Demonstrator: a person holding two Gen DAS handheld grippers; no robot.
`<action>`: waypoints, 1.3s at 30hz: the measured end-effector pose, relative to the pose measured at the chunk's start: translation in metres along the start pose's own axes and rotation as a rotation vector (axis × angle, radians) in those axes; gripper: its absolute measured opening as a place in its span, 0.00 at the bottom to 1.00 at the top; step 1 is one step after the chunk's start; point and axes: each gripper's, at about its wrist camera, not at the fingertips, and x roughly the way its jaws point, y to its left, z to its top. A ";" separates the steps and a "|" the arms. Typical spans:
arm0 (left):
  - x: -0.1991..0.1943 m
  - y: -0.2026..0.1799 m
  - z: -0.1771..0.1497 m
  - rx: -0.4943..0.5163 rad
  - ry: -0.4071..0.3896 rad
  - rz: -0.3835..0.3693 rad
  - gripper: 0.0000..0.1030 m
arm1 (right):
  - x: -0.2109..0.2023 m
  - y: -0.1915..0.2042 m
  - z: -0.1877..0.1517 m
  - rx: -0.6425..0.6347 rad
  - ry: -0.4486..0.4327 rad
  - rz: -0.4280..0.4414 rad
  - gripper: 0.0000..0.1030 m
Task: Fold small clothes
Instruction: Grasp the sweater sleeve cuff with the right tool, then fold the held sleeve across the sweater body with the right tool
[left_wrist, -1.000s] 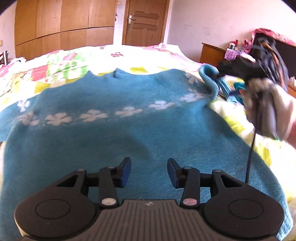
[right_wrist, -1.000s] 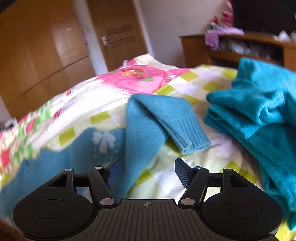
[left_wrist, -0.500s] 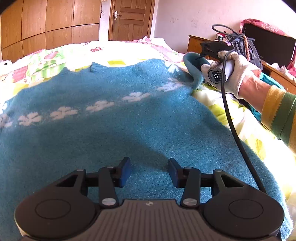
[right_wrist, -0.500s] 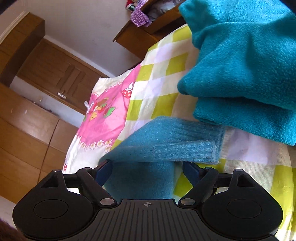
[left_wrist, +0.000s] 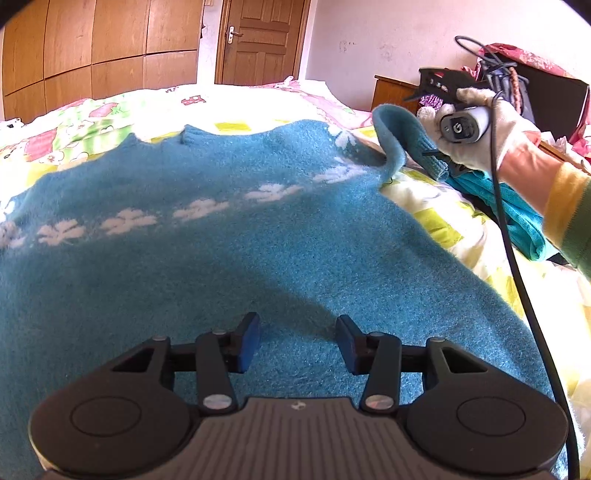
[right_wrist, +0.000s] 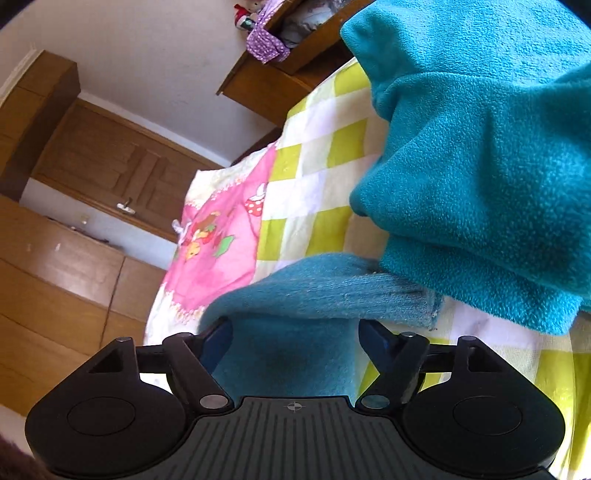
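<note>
Fuzzy blue knit sweater with a band of white flowers (left_wrist: 229, 236) lay spread flat on the bed's checked yellow-and-pink quilt (left_wrist: 110, 122), filling the centre and lower part of the left wrist view, neckline toward the top. Laid out flat, probably so the sleeves can go in first.

Its ribbed-cuff sleeve (right_wrist: 325, 291) was humped up at the upper right of that view. In the right wrist view it ran through the bottom centre between the jaws of the right gripper (right_wrist: 295, 339), which stood wide; pads not pressing, so I'd call it lined up, not gripped. The tilted room there suggests a rolled wrist, likely to take the sleeve edge-on. A white-gloved hand (left_wrist: 491, 129) carried that gripper, with a black cable (left_wrist: 517, 280) trailing down the right edge.

Left gripper (left_wrist: 297, 341) hovered low over the hem area, jaws part open, nothing between them.

Teal fleece garment, bunched and pebbly (right_wrist: 480, 166), sat touching the cuff at the right. Snag risk.
</note>
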 end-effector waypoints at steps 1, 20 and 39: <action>0.000 0.000 0.000 0.000 -0.001 0.000 0.57 | -0.006 0.000 0.000 0.012 0.004 0.035 0.84; 0.003 0.001 -0.003 -0.010 -0.004 -0.011 0.60 | 0.047 0.039 0.011 -0.004 -0.022 -0.137 0.74; -0.056 0.053 -0.022 -0.098 -0.013 0.113 0.61 | -0.074 0.157 -0.271 -1.537 0.172 0.400 0.10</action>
